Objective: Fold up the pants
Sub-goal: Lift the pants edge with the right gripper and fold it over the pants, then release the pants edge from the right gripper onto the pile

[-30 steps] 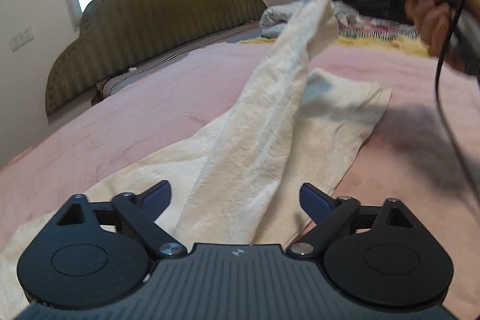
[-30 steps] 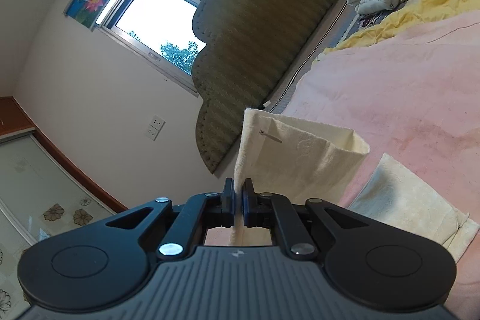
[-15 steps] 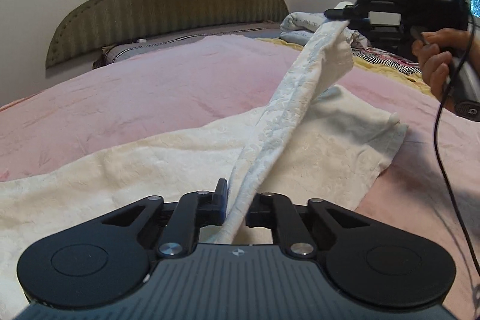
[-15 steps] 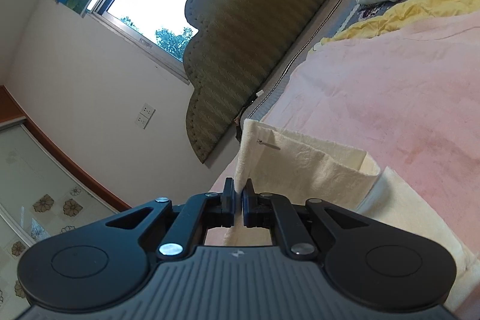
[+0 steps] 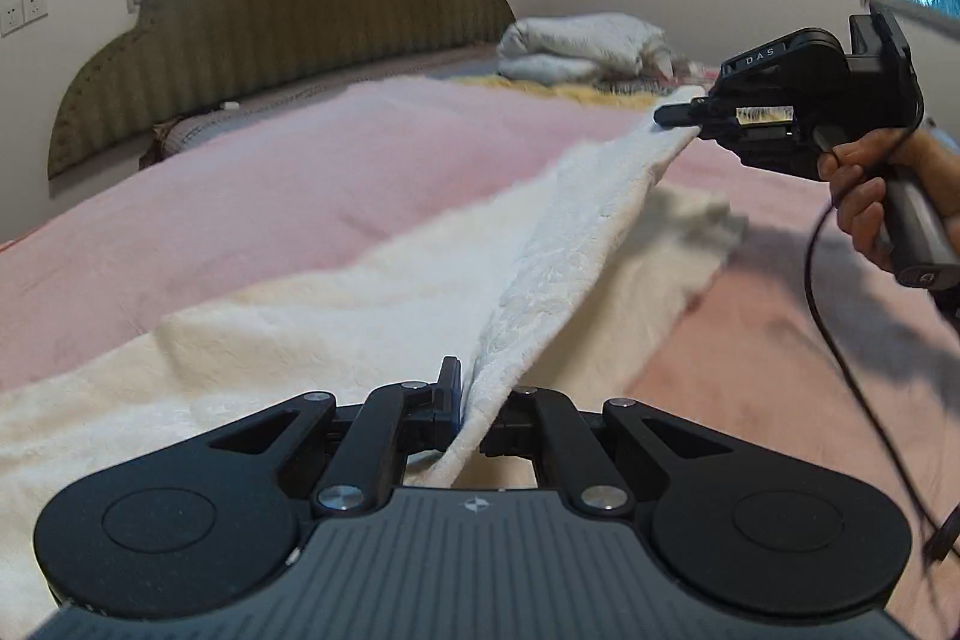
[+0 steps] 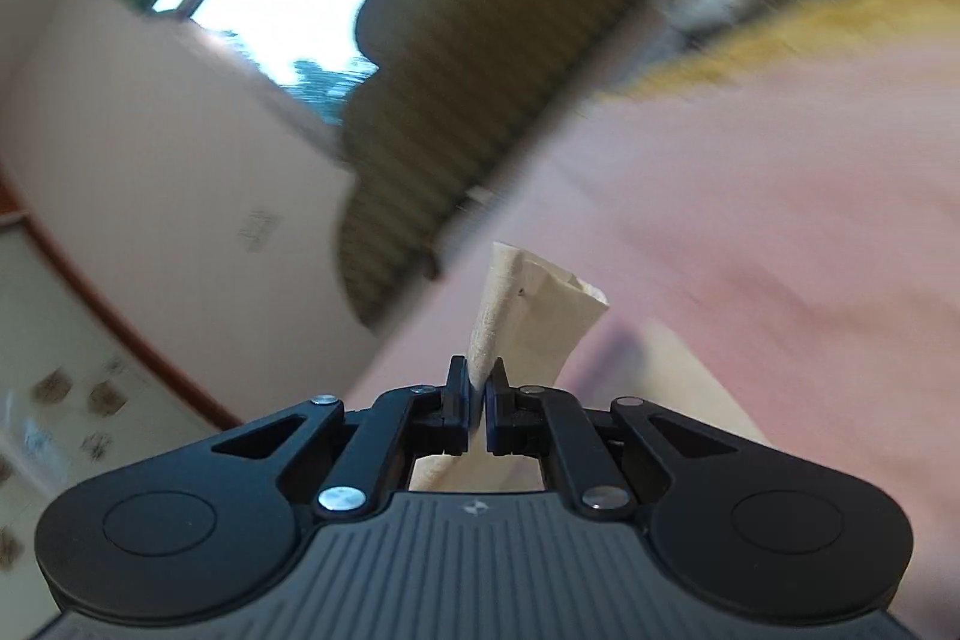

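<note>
Between the black fingers of my left gripper (image 5: 474,415) I have a raised fold of the cream, textured-fabric pants (image 5: 372,322), the jaws pinched down onto the cloth so that almost no gap shows. From that pinch the fold climbs as a taut ridge up and to the right, while the remaining cream fabric lies spread flat over the pink bedspread (image 5: 288,184) on both sides of the ridge.

My left camera gives me what the right one cannot: the far end of the ridge is nipped in the tips of my right gripper (image 5: 675,117), a black pistol-shaped tool held by a hand (image 5: 864,202) at the right edge, lifted clear of the bed. Behind it sit a rumpled white bundle of bedding (image 5: 582,46) and the olive, scalloped padded headboard (image 5: 288,28).

My right camera is badly smeared, so the room in it is only streaks. Close up it is sharp enough: the right gripper (image 6: 477,397) has its jaws nearly together on a thin edge of the pants (image 6: 528,310), and a hemmed end stands up past the fingertips, open like a small pouch. The left gripper does not appear in that view.
</note>
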Demonstrator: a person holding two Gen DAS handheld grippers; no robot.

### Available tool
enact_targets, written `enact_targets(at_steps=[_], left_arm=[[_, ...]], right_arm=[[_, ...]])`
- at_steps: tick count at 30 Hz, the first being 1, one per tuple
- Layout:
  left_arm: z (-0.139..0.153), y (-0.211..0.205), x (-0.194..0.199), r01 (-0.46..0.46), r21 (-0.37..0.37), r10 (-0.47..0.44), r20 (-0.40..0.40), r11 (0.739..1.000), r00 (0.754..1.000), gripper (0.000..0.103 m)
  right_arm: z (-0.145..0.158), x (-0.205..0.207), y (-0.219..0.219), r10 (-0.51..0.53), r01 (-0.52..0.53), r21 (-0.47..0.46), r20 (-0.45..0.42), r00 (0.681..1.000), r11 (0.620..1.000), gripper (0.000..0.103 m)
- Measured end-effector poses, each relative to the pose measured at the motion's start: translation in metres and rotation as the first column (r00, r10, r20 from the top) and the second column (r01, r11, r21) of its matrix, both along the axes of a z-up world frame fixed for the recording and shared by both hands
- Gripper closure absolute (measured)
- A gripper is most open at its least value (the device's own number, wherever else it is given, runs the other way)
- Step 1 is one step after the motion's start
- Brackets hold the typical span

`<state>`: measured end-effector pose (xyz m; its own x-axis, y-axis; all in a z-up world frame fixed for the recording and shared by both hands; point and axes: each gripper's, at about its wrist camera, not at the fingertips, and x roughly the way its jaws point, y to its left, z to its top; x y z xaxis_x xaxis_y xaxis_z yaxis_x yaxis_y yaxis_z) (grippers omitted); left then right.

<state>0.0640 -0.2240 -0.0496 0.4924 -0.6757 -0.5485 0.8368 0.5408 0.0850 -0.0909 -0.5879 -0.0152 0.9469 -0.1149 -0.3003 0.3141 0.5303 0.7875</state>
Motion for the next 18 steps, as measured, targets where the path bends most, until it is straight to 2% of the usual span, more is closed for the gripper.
enact_targets(at_steps=[2, 4, 9, 12, 14, 15, 17, 18], left_arm=[[-0.005, 0.003, 0.001, -0.003, -0.007, 0.003, -0.027, 1.0, 1.0, 0.098], [-0.002, 0.005, 0.001, 0.002, -0.012, -0.002, -0.018, 1.0, 1.0, 0.098], [-0.005, 0.004, -0.003, 0.017, 0.002, -0.017, 0.018, 1.0, 1.0, 0.097], [-0.017, 0.0, -0.002, 0.025, 0.042, -0.025, -0.003, 0.999, 1.0, 0.094], [-0.02, 0.001, -0.004, 0.021, 0.045, -0.021, 0.016, 0.999, 1.0, 0.082], [-0.02, 0.002, -0.005, 0.024, 0.048, -0.025, 0.023, 0.999, 0.999, 0.082], [-0.018, 0.003, -0.008, 0.024, 0.064, -0.026, 0.038, 0.998, 0.999, 0.071], [-0.017, 0.005, -0.009, 0.015, 0.064, -0.019, 0.053, 0.998, 0.998, 0.06]], right_arm=[[-0.026, -0.014, 0.0, -0.028, 0.031, 0.08, -0.04, 0.999, 0.996, 0.098], [-0.038, -0.024, 0.005, -0.041, 0.047, 0.096, -0.062, 0.997, 0.994, 0.098], [-0.031, -0.043, 0.018, -0.065, 0.067, 0.06, -0.046, 0.997, 0.996, 0.098], [-0.032, -0.045, 0.019, -0.068, 0.072, 0.038, -0.097, 0.993, 0.997, 0.098], [-0.041, -0.042, 0.015, -0.071, 0.081, 0.061, -0.149, 0.986, 0.995, 0.097], [-0.045, -0.04, 0.014, -0.062, 0.075, 0.07, -0.17, 0.983, 0.995, 0.097], [-0.047, -0.041, 0.015, -0.059, 0.072, 0.063, -0.184, 0.981, 0.995, 0.097], [-0.046, -0.041, 0.015, -0.056, 0.07, 0.063, -0.192, 0.98, 0.996, 0.097]])
